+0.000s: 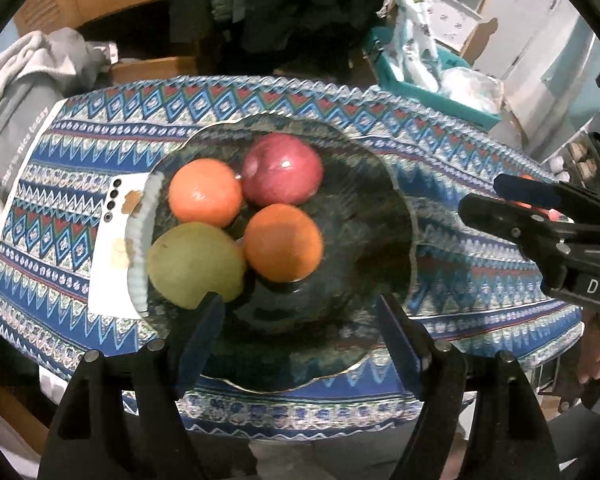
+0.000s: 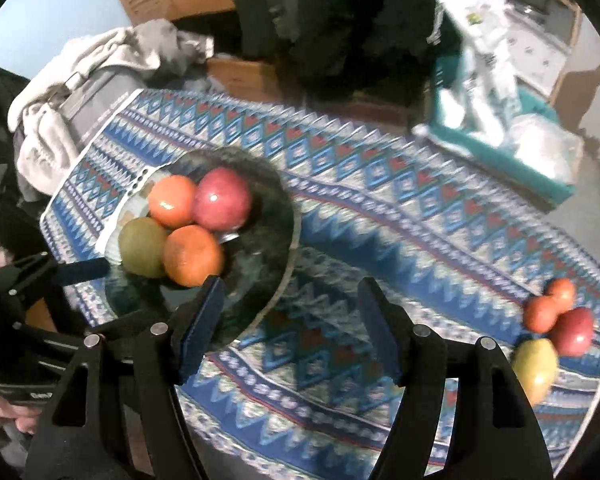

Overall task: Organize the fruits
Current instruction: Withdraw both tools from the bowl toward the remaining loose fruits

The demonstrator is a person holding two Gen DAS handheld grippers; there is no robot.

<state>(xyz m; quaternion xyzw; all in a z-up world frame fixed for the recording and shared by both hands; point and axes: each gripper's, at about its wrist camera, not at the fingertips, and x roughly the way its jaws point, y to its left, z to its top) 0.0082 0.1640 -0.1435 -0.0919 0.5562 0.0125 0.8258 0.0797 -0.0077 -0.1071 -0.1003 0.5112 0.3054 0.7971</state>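
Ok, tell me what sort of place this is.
Most likely a lived-in room at home, not a lab. A patterned tablecloth covers the table, with a glass fruit plate on it; clothes are heaped behind, by a teal basket stuffed with bags.

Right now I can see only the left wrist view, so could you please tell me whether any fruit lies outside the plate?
Observer: Yes, several lie together on the patterned cloth, well to the right of the plate.
Operator: Which ones are they?
Observer: Two small orange fruits, a red one and a yellow-green one.
Operator: Are the right tongs carrying anything?
Observer: No, the right tongs stand open, with only cloth and plate rim showing between them.
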